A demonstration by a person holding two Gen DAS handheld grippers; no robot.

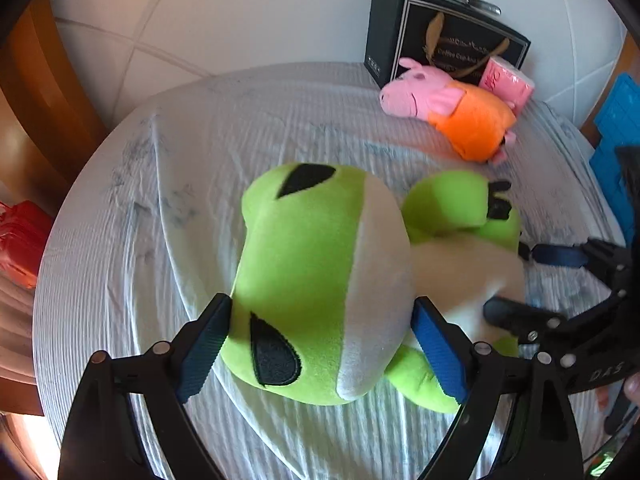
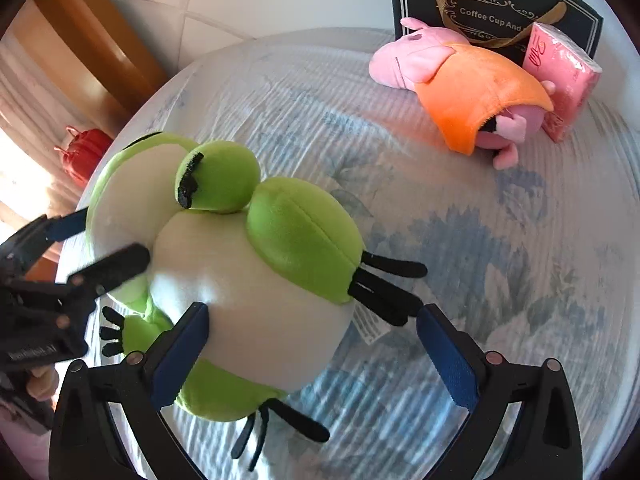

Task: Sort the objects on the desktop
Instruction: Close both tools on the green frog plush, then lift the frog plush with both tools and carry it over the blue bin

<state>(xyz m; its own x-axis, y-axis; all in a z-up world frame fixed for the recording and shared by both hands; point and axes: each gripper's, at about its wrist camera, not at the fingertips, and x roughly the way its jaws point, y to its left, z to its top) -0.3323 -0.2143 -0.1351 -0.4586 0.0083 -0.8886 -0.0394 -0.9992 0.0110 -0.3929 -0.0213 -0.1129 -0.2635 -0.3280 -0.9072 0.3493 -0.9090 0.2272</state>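
While carrying out a two-handed pickup of something this soft, keep both tools level and moving as one, or expect sagging in the middle.

Far left, off the desk (image 1: pixel 120 240): red bag (image 1: pixel 20 236), no part of this step.

Left of centre: left gripper (image 1: pixel 322 304), fingers set narrow against either side of the green frog plush (image 1: pixel 304 248) at its head, pads touching fabric on both sides. Looks like a real clamp, though hard to judge how firm through the fisheye. Squeeze only enough to dent the stuffing.

Centre: frog lying on the near middle of the cloth-covered desk. Long axis running left to right, head to the left, legs and black toes to the right, white belly turned up and toward the near side.

Right of centre: right gripper (image 2: pixel 312 312), fingers spread wide about the body; left pad touching the belly, right pad apart, just beside the toes. Slide further in, then close across the belly, not on a leg.

Far right: pink pig plush (image 1: pixel 452 108), black gift box (image 1: pixel 388 28) and pink tissue pack (image 1: pixel 506 80), well apart from the frog. Steer clear of them.
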